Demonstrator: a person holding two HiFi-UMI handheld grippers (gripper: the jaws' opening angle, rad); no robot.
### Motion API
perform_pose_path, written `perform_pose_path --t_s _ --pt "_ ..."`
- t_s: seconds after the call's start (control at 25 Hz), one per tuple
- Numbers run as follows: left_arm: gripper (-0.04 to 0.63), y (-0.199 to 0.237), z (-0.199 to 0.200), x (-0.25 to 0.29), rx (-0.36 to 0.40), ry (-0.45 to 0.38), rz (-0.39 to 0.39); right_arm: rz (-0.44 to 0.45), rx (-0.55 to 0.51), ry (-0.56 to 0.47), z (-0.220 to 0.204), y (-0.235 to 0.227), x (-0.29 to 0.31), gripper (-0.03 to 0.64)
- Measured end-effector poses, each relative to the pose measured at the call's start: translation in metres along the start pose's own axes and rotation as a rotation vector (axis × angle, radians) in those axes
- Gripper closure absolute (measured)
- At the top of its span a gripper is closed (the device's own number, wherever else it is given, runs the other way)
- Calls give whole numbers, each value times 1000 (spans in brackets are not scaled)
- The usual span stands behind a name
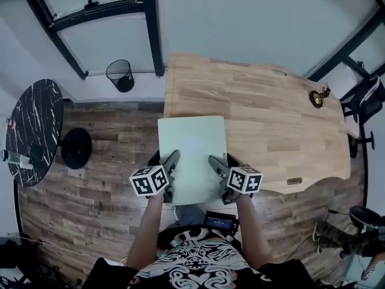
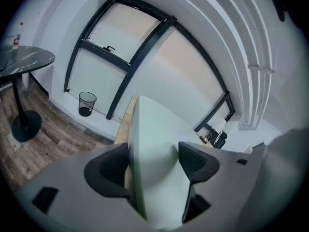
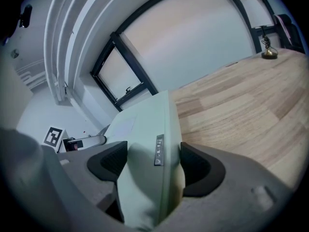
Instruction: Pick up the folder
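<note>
A pale green folder [image 1: 192,155] is held flat in front of the person, its far part over the near left corner of the wooden table [image 1: 271,113]. My left gripper [image 1: 170,174] is shut on the folder's [image 2: 154,149] near left edge. On the near right edge my right gripper [image 1: 215,173] is shut as well; the folder [image 3: 149,144] fills the gap between its pads, spine with a small label facing the camera. In the left gripper view the folder runs edge-on between the jaws toward the window.
A black mesh waste bin [image 1: 120,75] stands on the floor by the window frame. At the left is a round black marble side table [image 1: 33,131]. A small brass object [image 1: 317,98] sits at the table's far right, with a dark chair [image 1: 364,98] beyond.
</note>
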State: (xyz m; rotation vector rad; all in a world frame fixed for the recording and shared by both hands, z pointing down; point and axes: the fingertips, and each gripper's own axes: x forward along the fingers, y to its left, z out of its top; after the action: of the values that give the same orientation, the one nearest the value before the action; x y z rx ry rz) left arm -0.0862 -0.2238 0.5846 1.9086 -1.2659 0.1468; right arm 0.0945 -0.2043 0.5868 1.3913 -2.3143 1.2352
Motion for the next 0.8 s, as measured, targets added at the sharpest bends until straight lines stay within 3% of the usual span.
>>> perform_pose_path --t_s 0.8 --pt "290 -51 18 -65 83 -99 -71 12 -49 -131 7 46 -70 288"
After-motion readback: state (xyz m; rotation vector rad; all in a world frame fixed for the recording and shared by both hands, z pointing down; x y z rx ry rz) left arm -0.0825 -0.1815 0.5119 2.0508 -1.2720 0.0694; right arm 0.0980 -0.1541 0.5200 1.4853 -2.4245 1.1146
